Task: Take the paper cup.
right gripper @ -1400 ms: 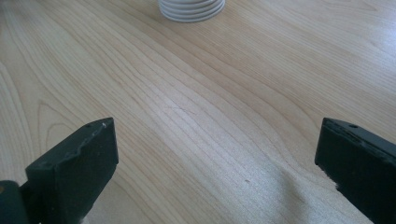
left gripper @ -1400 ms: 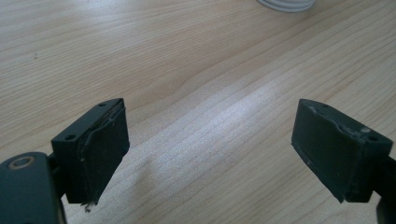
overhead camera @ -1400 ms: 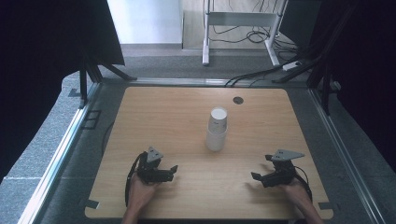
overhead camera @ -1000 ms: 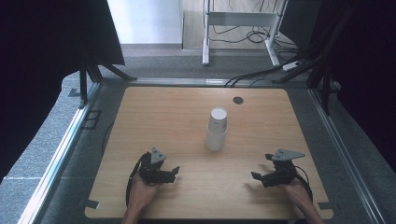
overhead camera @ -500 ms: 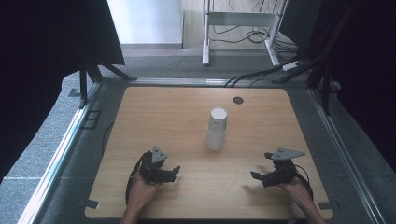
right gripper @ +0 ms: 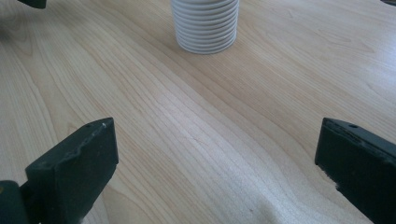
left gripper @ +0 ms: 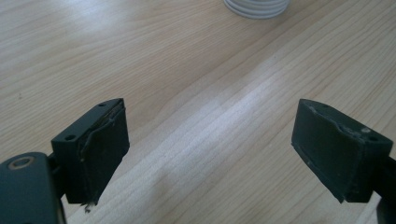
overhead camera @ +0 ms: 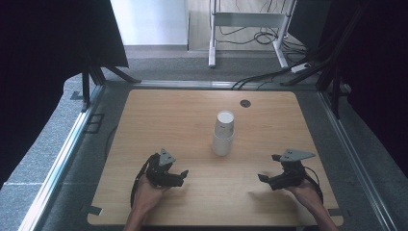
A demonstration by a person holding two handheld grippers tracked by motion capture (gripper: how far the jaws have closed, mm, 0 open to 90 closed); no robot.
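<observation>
- A stack of white cups (overhead camera: 223,134) stands upright near the middle of the wooden table (overhead camera: 159,120).
- The left gripper (overhead camera: 182,176) sits low at the near edge, jaws wide, nothing between them.
- The right gripper (overhead camera: 264,179) likewise gapes wide and empty, well apart from the cups.

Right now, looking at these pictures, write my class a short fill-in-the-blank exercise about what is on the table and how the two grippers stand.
1. The stack of white cups stands on the wooden table about midway between the two ____.
2. The jaws of the left gripper are ____, with nothing between them.
3. The right gripper holds ____.
4. The stacked cups stand with their rims facing ____.

Missing words: grippers; open; nothing; down
</observation>
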